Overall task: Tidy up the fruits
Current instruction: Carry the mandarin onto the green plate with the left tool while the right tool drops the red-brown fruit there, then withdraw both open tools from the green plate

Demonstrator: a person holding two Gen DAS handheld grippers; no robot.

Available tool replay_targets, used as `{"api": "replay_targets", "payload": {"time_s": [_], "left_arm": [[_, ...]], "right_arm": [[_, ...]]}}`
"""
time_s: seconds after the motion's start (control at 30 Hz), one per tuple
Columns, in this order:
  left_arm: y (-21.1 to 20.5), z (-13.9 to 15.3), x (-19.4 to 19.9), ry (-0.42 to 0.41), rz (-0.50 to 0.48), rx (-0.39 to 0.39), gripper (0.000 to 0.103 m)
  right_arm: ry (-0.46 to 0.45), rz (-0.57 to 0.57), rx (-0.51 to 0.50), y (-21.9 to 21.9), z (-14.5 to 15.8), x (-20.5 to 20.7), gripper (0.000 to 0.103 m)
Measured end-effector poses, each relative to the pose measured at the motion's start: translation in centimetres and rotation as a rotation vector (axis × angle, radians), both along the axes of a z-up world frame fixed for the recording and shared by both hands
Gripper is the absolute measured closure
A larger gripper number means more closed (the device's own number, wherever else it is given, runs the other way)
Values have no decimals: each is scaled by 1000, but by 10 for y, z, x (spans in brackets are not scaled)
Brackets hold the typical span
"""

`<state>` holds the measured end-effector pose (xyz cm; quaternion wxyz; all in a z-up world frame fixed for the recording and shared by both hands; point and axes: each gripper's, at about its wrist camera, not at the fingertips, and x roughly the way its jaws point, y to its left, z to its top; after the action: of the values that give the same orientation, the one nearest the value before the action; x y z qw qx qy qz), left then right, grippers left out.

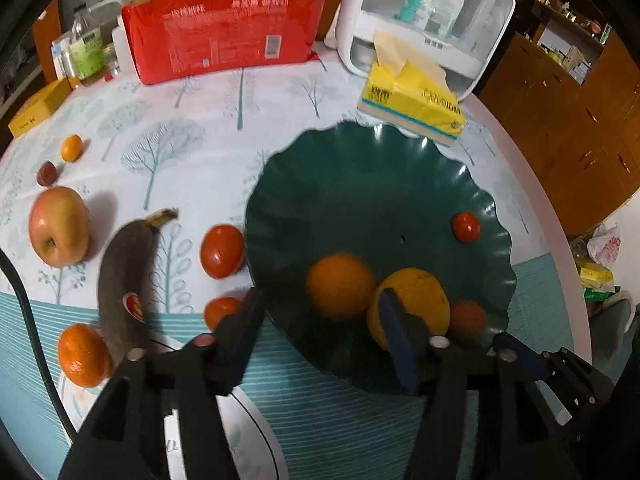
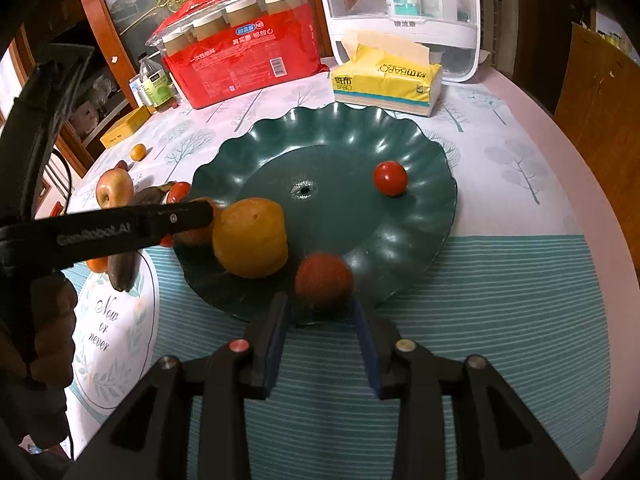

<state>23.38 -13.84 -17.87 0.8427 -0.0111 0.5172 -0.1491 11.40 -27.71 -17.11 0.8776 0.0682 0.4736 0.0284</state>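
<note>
Four fruits are seen on the dark green plate (image 2: 432, 148), a glossy dish with a scalloped, fluted rim and a small hole at its flat centre. A smooth, shiny cherry tomato (image 2: 390, 178) lies alone toward the far right side. Nearer the front edge a large yellow-orange citrus (image 2: 250, 238) with a dimpled, matte peel is set, and just left of it a rounder orange (image 1: 340, 286) is seen, blurred. A small reddish-orange fruit (image 2: 324, 280), also blurred, rests at the front rim.

The left gripper (image 1: 320, 320) is held over the plate with its jaws spread apart; the orange is framed between them but is not pressed by either blue-padded finger. The right gripper (image 2: 320, 316) is likewise released: the small reddish fruit sits just beyond its fingertips, with no pad closed on it.

Off the plate, on the tree-printed tablecloth (image 1: 208, 128), more fruit is laid out: a blushed apple (image 1: 59, 232), a heavily darkened banana (image 1: 124, 280) bearing a sticker, a glossy tomato (image 1: 222, 251) just beside the rim, a mandarin (image 1: 83, 355) with pebbled skin, and a wrinkled red date (image 1: 47, 173). A yellow tissue pack (image 2: 386, 82) stands behind the plate.
</note>
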Motion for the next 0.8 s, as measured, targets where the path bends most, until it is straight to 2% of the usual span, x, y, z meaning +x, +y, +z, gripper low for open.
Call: {"api": "replay_targets", "payload": {"time_s": [0.13,0.47,0.8], "left_arm": [[6,6,0,-5,28,-4,41],[29,25,-22,-25,74,-21,34],[64,30,-56,-16,123,-34,31]], "right_arm": [[-6,-3,-3,1,2,-1,56],[-14,-25,13,1,13,-11,53],[18,-49,48,7,19,-26,50]]}}
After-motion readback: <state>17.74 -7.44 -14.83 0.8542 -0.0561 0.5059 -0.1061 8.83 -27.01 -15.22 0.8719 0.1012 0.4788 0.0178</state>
